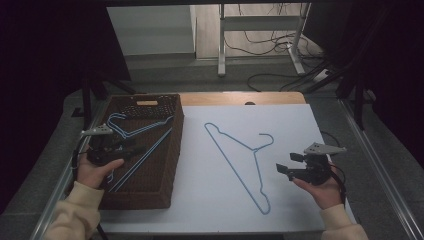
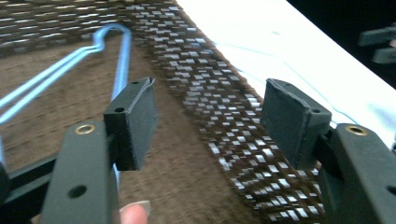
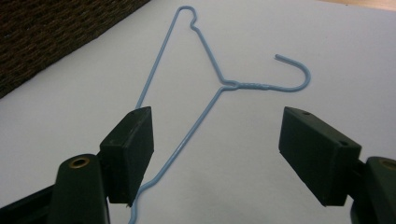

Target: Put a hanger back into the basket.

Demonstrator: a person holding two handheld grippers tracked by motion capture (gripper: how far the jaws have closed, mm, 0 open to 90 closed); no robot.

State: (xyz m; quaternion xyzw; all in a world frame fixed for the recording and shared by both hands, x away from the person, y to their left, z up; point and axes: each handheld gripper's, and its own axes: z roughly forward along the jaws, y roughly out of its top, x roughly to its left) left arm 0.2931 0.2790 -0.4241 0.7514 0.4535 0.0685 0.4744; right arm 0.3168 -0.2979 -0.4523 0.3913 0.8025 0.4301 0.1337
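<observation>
A dim room with cables on the floor lies beyond the white surface (image 1: 280, 200), which carries everything. Taking the brown woven basket (image 1: 172, 150) as landmark: it sits on the left part of the surface, and a blue wire hanger (image 1: 131, 131) lies inside it. A second hanger (image 1: 239, 150) lies flat on the surface to the right of the basket, well apart from it, hook pointing away from the basket.

The left hand-held gripper (image 1: 131, 151) hovers over the basket's inside, jaws spread with nothing between them; the basket hanger lies just below and beside its left pad (image 2: 135, 122). The right hand-held gripper (image 1: 283, 169) is farther right of the basket than the loose hanger, jaws likewise spread and empty, aimed at that hanger's neck (image 3: 243, 85).

The likely work is moving hangers into the basket. Risks, as I judge them: thin wire lying flat gives the pads little to bite, so a pinch may slip or skid the hanger along the smooth surface. Gripped at one end, it would swing and could catch the basket's rim. Its hook could also snag the hanger already inside and tangle both.
</observation>
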